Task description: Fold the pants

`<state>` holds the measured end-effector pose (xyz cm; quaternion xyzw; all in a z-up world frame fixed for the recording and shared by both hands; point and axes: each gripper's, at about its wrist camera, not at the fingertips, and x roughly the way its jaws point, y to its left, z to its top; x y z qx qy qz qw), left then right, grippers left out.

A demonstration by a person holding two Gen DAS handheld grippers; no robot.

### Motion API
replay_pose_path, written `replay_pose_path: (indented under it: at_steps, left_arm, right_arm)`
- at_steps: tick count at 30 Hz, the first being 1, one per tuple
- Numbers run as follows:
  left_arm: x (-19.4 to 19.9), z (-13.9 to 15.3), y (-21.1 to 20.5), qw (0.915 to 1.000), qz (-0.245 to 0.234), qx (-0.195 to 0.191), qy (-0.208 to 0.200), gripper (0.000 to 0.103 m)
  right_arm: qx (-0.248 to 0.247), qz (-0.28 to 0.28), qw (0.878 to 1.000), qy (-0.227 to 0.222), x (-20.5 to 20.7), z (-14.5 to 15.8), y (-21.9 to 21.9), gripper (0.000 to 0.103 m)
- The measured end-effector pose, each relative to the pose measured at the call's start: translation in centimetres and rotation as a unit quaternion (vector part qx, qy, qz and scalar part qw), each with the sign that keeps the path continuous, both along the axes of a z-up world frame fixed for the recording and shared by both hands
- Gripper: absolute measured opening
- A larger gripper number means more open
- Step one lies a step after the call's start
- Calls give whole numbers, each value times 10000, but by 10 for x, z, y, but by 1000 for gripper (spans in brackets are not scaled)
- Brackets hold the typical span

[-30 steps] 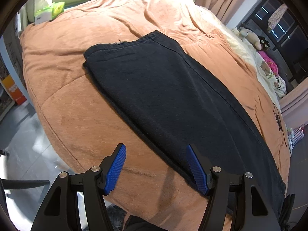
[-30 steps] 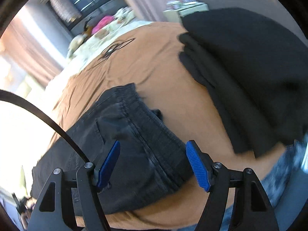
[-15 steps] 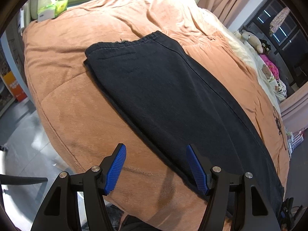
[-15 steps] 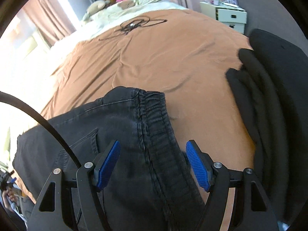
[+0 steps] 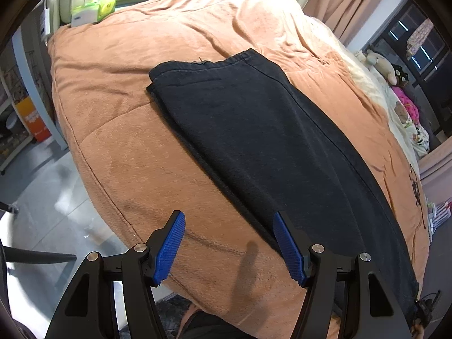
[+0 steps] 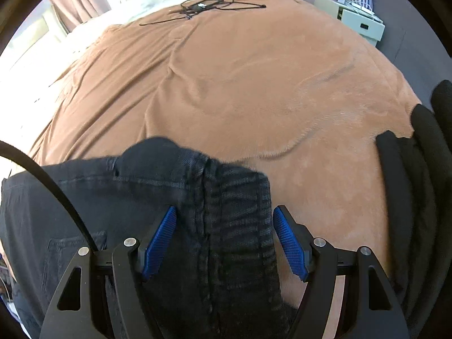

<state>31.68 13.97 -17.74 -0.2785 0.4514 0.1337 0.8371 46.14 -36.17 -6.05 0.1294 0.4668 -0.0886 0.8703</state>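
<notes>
Pants [image 5: 268, 147] lay flat on the orange blanket [image 5: 135, 147], already halved lengthwise, leg on leg. In the left view they ran as a long dark strip from the hems at 11 o'clock down to 4 o'clock. In the right view the waistband [image 6: 226, 197] sat at 6 o'clock, ribbed elastic straight ahead of the pads.

Left gripper [image 5: 230, 247] was open, nothing between the pads, hovering over bare blanket with the pants' near edge just beside the right-hand pad. Right gripper [image 6: 224, 241] was open too, straddling the waistband from above; pads didn't look to be pressing cloth.

Judgement: step in hand was the waistband pickup for the crosswise fold. To do it well:
- drop the right jaws so both layers are between the pads, biting across the elastic, not just the top layer
- left should take the waistband's other corner, or pin the mid-leg as a crease line
- lift low, carry the waist toward the hems, keep edges aligned
- blanket is soft and plush, so don't dig in or it gets pinched with the cloth

Outward: black clothes pile [image 6: 418, 192] at 3 o'clock in the right view, cable [image 6: 203, 7] at 12. Tissue box [image 5: 93, 11] at 11 in the left view.
</notes>
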Motion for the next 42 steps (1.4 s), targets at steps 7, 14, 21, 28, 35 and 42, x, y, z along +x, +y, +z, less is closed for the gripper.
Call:
replay_pose_path:
  at_steps: [7, 14, 21, 28, 35, 42]
  left_arm:
    - [1, 1, 0, 10000, 4, 82, 17, 67]
    - [8, 3, 4, 10000, -25, -13, -47, 67]
    - [12, 3, 24, 9997, 122, -116, -194, 67]
    - [14, 3, 57, 9978, 468, -305, -353, 67]
    - [19, 4, 75, 9960, 548, -430, -558, 60]
    - [39, 2, 84, 9952, 438, -567, -673, 55]
  right_arm:
    - [-281, 13, 9991, -321, 3, 0, 12, 25]
    - [-600, -395, 9967, -373, -11, 10, 25, 20]
    - [-738, -643, 9952, 12, 4, -9, 28, 23]
    - [-862, -730, 9936, 90, 9, -5, 43, 50]
    - [-623, -663, 9956, -214, -22, 27, 57, 64]
    - [-348, -383, 9970, -569, -54, 53, 97, 64]
